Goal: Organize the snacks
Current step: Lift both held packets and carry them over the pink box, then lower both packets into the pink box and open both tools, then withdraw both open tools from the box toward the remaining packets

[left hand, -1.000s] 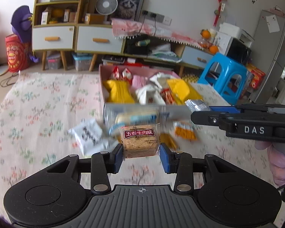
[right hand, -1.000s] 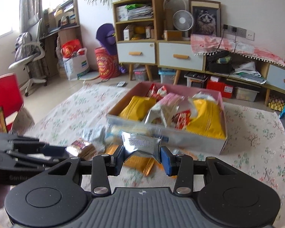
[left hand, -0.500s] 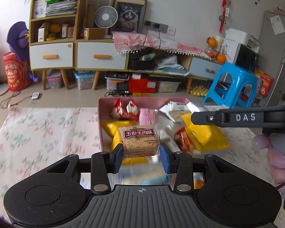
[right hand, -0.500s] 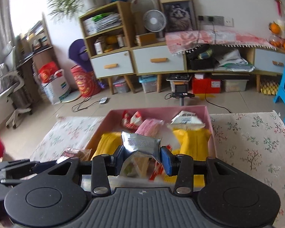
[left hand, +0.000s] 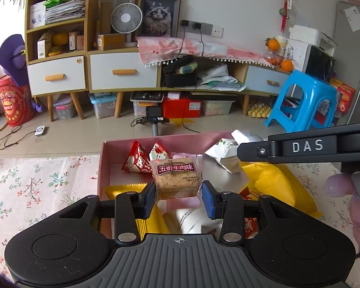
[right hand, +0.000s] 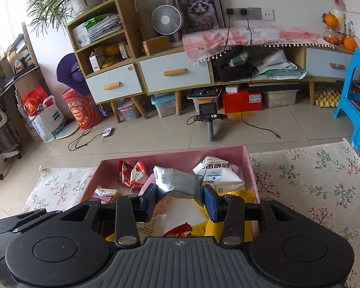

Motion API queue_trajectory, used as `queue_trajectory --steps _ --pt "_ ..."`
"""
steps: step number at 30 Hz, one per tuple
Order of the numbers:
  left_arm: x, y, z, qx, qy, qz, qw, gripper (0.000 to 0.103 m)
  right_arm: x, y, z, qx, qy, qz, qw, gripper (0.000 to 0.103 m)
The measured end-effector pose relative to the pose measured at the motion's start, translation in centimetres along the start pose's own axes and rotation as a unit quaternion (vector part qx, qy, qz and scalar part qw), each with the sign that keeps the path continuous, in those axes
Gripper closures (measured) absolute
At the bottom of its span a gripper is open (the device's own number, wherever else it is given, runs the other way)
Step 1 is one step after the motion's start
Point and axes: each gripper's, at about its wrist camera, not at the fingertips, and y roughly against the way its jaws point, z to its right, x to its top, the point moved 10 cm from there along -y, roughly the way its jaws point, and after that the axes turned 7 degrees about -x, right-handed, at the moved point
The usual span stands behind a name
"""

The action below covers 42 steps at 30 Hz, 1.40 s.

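Observation:
My left gripper (left hand: pixel 178 198) is shut on a brown biscuit packet (left hand: pixel 176 178) with a dark red label, held above the pink box (left hand: pixel 103 168). My right gripper (right hand: pixel 178 200) is shut on a crumpled silver snack bag (right hand: pixel 177 183), also above the pink box (right hand: pixel 199 152). The box holds red triangular packets (left hand: pixel 138 160), yellow bags (left hand: pixel 273 182) and a white packet (right hand: pixel 216 171). The right gripper shows at the right in the left wrist view (left hand: pixel 300 147). The biscuit packet shows at the lower left in the right wrist view (right hand: pixel 105 195).
The box sits on a floral cloth (left hand: pixel 36 187) that covers the table. Beyond the table's far edge is tiled floor with a small camera on a stand (right hand: pixel 210 120), a low cabinet with drawers (left hand: pixel 122 72) and a blue stool (left hand: pixel 304 100).
Both grippers have moved forward with their packets, from over the loose snacks in front of the box to above the inside of the box. Both have stayed shut.

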Motion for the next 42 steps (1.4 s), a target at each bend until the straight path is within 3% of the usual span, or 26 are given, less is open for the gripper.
queue_trajectory --steps 6,11,17,31,42 --pt "0.2 -0.2 0.1 0.004 -0.005 0.011 0.9999 0.056 0.1 -0.1 0.1 -0.002 -0.005 0.001 1.0 0.063" --pt "0.5 0.4 0.3 0.003 -0.009 0.018 0.9998 0.035 0.0 0.4 0.3 0.0 -0.005 0.002 1.0 0.052" --pt "0.3 1.4 0.4 -0.001 -0.004 0.018 0.9998 0.028 -0.1 1.5 0.8 -0.003 -0.008 0.006 1.0 0.041" --pt "-1.6 5.3 0.6 -0.004 -0.005 0.01 0.9999 0.021 -1.5 5.5 1.3 -0.005 -0.003 0.012 1.0 0.03" --pt "-3.9 8.7 0.2 -0.002 -0.011 -0.001 0.9999 0.016 -4.2 8.8 -0.2 0.004 0.045 0.015 0.999 0.024"
